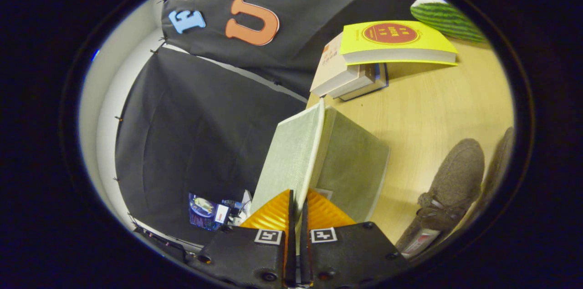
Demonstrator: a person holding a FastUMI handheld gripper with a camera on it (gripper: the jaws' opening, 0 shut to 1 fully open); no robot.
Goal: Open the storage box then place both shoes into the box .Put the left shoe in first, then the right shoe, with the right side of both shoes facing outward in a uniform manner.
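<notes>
Between the nearly closed fingers of the gripper (297, 209), the lid (291, 157) of the storage box (353, 168) is pinched and swung up, exposing the opening. Two shoes (448, 189) wait beside it on the table (428, 107).

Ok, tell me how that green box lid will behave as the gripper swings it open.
The lid looks like a flat, fabric-covered board, so probably stiff and light. The gripper pinches only its thin edge, so it could slip. The box may shift on the smooth table.
</notes>
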